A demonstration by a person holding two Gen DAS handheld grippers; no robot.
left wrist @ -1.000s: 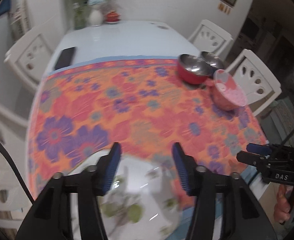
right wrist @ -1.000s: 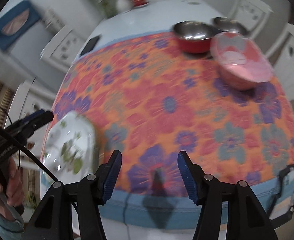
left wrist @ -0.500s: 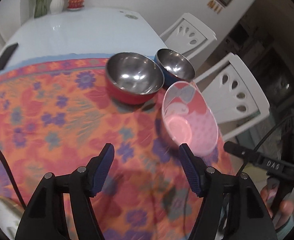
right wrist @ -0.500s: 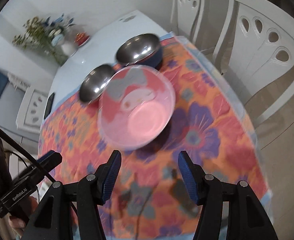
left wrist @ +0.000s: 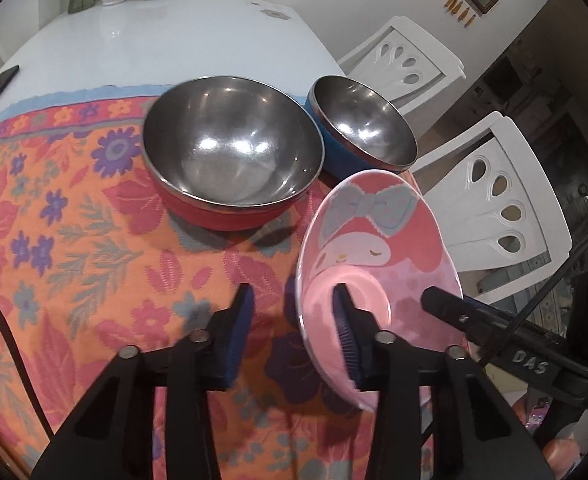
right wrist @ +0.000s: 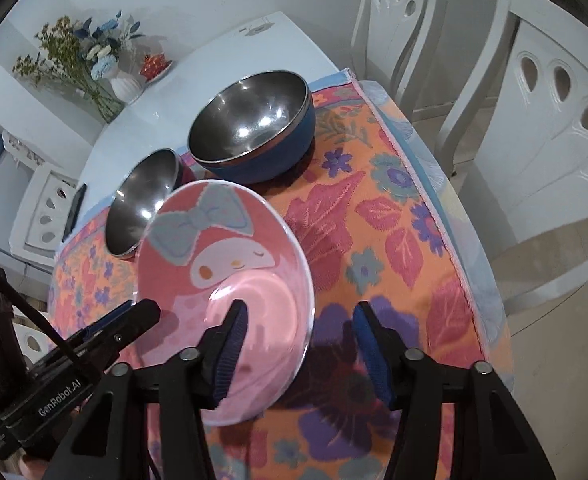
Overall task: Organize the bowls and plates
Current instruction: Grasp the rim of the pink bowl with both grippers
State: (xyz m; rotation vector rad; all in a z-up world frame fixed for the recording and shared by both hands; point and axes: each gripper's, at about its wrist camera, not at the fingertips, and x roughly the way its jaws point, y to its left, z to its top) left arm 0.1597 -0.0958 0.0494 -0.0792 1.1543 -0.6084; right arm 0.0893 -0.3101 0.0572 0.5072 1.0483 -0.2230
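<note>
Closing on opposite sides of the pink bowl, both sets of jaws straddle its rim with visible gaps; neither has a grip yet.

Left wrist view: the left gripper has one finger inside the bowl and one outside at 9 o'clock of it, over the floral cloth. The pink bowl sits at the counter's edge, at 4 o'clock of the red bowl and at 6 o'clock of the blue bowl. Risk: the bowl appears tilted, and a thin glossy rim may slip between the pads as they meet it.

Right wrist view: the right gripper has its left finger inside the bowl and its right finger outside, over the cloth. Risk: if one side clamps before the other, the bowl may tip or slide off the counter's edge toward the white chair. Uneven lift may also knock it against the steel bowls at 12 o'clock.
</note>
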